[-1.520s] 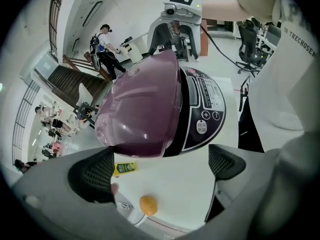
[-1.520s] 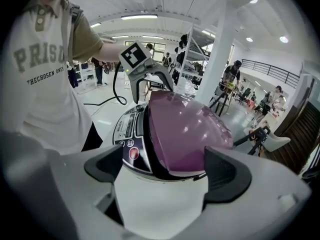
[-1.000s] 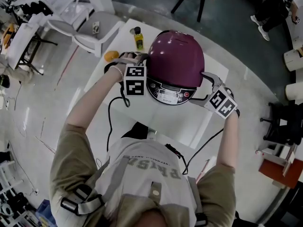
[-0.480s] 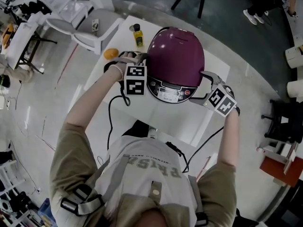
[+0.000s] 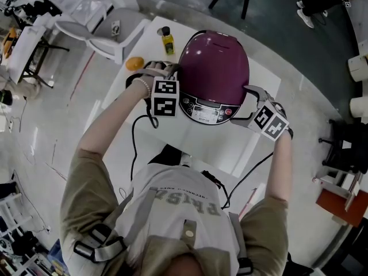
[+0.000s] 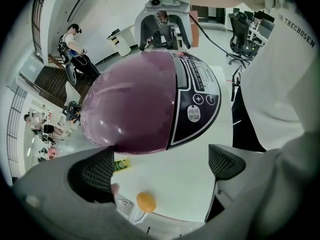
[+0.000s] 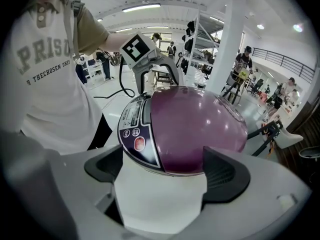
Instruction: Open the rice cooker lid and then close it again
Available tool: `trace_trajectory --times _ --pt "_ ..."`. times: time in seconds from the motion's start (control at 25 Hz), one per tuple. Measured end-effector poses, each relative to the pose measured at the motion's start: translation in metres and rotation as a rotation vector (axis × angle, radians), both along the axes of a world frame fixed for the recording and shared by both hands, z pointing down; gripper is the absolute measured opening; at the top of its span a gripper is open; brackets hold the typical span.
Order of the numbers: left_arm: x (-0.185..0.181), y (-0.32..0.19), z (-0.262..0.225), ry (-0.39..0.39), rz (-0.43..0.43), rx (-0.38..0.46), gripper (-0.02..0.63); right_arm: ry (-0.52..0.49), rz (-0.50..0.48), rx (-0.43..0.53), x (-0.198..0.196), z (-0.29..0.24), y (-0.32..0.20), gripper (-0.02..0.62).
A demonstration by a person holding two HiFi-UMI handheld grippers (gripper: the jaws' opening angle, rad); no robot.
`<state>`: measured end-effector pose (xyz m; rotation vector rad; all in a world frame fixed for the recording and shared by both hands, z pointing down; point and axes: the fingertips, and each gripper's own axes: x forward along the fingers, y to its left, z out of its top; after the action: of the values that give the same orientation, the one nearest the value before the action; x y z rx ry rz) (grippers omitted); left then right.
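Still parked either side of the rice cooker (image 5: pixel 214 68), much as a second ago, with left gripper (image 5: pixel 164 69) and right gripper (image 5: pixel 251 92) barely nudged. Probably means no start yet on opening the lid (image 6: pixel 130 104), down flush. Both pairs of jaws spread wide and empty, near the cooker's flanks without clear contact. Sits mid-way along the white table (image 5: pixel 190 142): glossy purple dome, dark control panel (image 5: pixel 206 109) toward the person.

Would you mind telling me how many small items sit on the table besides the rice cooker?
2: a yellow bottle at the far corner of the table, and an orange at its left edge. The rice cooker may hide more.
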<state>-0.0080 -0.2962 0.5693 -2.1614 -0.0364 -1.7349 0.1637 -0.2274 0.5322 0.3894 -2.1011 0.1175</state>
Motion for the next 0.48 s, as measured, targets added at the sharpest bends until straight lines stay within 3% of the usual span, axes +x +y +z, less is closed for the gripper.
trace_trajectory --times 0.24,0.48 --pt "-0.0055 0.0009 0.0059 -0.093 0.025 -0.011 0.599 0.112 -0.047 -0.086 0.0003 0.0055 0.0025 0.48" --pt "-0.0072 -0.0007 0.0079 -0.151 0.025 -0.008 0.598 0.164 -0.035 -0.103 0.0 0.0091 0.0019 0.48"
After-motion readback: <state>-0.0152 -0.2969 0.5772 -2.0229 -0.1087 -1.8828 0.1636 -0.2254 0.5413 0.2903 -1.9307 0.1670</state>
